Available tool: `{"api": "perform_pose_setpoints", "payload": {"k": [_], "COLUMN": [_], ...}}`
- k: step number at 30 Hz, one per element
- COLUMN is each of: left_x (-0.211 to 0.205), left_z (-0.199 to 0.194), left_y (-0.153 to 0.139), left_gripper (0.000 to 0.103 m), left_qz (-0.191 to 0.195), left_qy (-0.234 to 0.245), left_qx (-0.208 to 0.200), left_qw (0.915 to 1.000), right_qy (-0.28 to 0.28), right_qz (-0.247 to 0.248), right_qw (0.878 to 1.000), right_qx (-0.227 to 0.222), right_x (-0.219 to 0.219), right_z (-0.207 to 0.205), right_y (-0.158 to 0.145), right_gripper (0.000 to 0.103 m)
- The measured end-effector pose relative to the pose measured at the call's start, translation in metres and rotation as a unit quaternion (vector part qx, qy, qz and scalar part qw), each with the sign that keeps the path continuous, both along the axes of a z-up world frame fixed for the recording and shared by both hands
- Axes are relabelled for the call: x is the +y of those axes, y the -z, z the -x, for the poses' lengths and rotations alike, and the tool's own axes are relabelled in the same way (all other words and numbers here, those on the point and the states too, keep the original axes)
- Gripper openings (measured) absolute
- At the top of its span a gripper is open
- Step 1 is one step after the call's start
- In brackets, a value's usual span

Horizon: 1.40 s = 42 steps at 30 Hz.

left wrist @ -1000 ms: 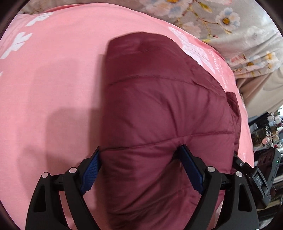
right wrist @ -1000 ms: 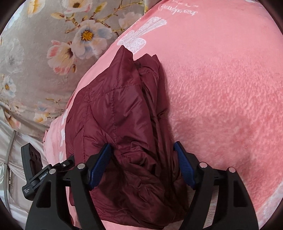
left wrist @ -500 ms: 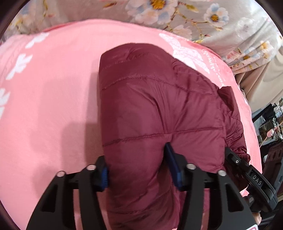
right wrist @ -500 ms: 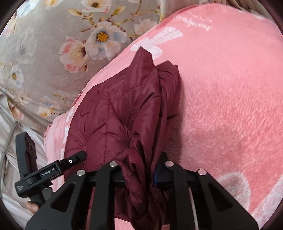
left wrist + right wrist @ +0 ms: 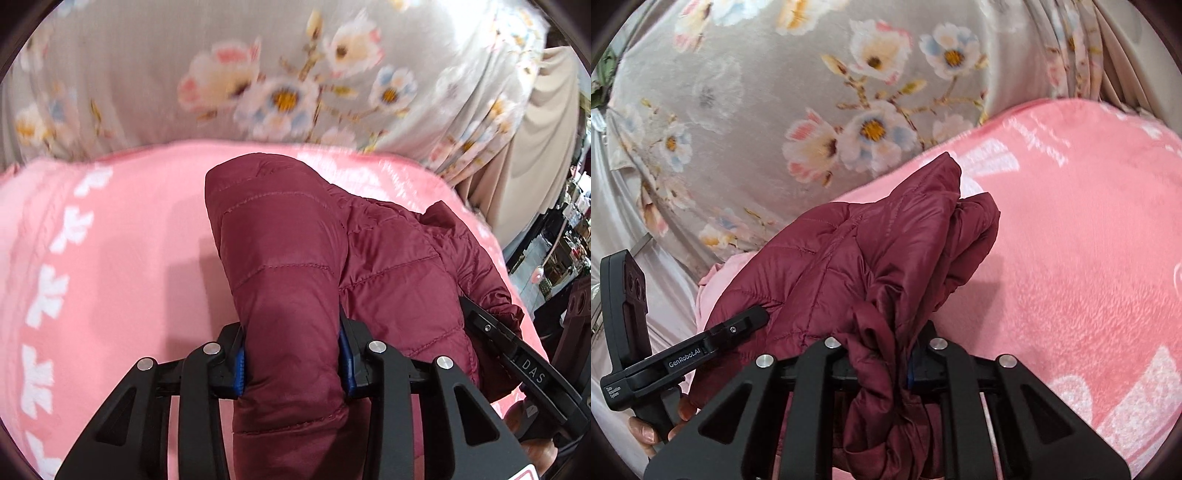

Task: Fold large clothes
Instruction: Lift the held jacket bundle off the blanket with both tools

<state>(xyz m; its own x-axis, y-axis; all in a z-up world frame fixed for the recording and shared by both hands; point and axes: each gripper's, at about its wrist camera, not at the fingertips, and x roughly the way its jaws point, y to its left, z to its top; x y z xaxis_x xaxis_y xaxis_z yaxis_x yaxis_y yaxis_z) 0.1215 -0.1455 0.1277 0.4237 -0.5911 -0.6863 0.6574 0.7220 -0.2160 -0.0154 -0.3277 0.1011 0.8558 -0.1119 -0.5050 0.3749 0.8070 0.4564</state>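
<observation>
A dark red quilted jacket [image 5: 280,240] lies folded into a thick bundle on the pink blanket [image 5: 110,240]. In the left wrist view my left gripper [image 5: 293,365] has its blue pads pressed into the near end of a puffy fold, and its jaws are still closing. The right wrist view shows the jacket [image 5: 849,258] bunched and lifted at its near edge, with my right gripper [image 5: 881,360] pinching a crumpled wad of it, jaws closing nearly together. Each gripper's black body shows at the edge of the other's view.
The pink blanket [image 5: 1071,240] with white motifs covers the bed. Behind it hangs grey floral fabric [image 5: 258,92] [image 5: 775,110]. A cluttered shelf [image 5: 565,240] stands off the bed at the right. A hand [image 5: 642,432] holds the other gripper's handle.
Both grippers, open around the jacket's near edge a second ago, have closed on it and risen, lifting that edge. The floral fabric now fills far more of both views.
</observation>
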Motion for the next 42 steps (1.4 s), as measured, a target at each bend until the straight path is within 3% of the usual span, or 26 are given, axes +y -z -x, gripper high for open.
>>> {"api": "perform_pose_setpoints", "payload": {"k": [2,8,15,21,26,31,36,42], "left_x": [0.007,0.035,0.071,0.094,0.105,0.106,0.097,0.095], "left_z": [0.005,0.012,0.000,-0.029,-0.072,-0.132,-0.183,-0.224], "left_y": [-0.017,-0.073,-0.134,-0.152,-0.141,-0.103,-0.048,0.031], "left_gripper": [0.034,0.034,0.034,0.034,0.034,0.034,0.034,0.034], "left_qz": [0.011,0.049,0.091,0.115,0.123,0.118,0.092,0.070], "left_qy": [0.002,-0.003,-0.015,-0.029,-0.019,-0.028,-0.042,-0.059], "left_qx": [-0.026,-0.115,-0.225,-0.286,-0.310,-0.304,-0.286,-0.219], "left_qw": [0.9996,0.9922,0.9699,0.9507,0.9427,0.9448,0.9527,0.9715], "right_qy": [-0.006,-0.035,-0.073,-0.102,-0.114,-0.125,-0.134,-0.141], "right_qz": [0.017,0.089,0.144,0.170,0.187,0.180,0.162,0.137], "right_qw": [1.000,0.994,0.977,0.962,0.957,0.962,0.969,0.977], "right_qx": [0.000,-0.060,-0.137,-0.186,-0.192,-0.165,-0.127,-0.081], "right_x": [0.007,0.035,0.062,0.078,0.086,0.083,0.078,0.076], "right_z": [-0.001,-0.012,-0.039,-0.084,-0.134,-0.192,-0.245,-0.288], "right_y": [-0.018,-0.080,-0.138,-0.158,-0.141,-0.101,-0.045,0.033], "right_gripper": [0.013,0.013,0.013,0.013,0.013,0.013,0.013,0.013]}}
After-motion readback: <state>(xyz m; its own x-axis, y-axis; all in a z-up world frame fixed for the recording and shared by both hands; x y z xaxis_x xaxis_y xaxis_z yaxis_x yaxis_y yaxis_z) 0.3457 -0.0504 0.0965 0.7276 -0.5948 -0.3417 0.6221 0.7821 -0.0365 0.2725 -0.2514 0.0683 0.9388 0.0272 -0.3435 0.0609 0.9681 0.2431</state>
